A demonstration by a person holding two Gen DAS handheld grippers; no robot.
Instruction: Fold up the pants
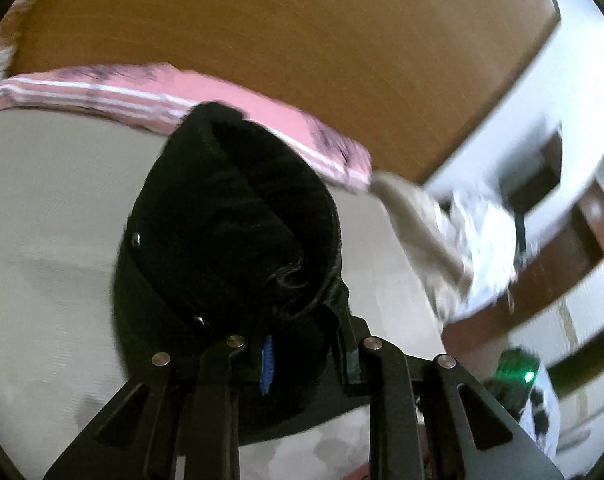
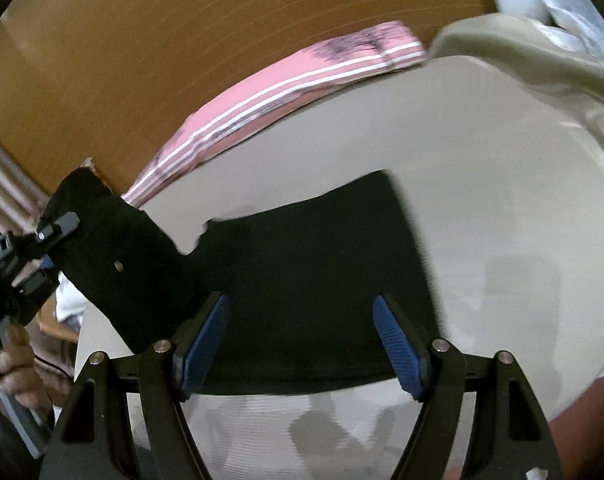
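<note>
Left gripper [image 1: 302,356]: clamped on a bunched end of the black pants [image 1: 230,216], lifted.
Right gripper [image 2: 302,344]: jaws apart, empty, above the pants.
Pants: rest lies on grey mat [image 2: 482,160].
Handling: likely soft, light, droopy; grip edges or corners.

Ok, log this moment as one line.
left gripper: shut on black pants, lifted | right gripper: open, empty, above pants | pink striped garment: lying at mat's far edge
</note>
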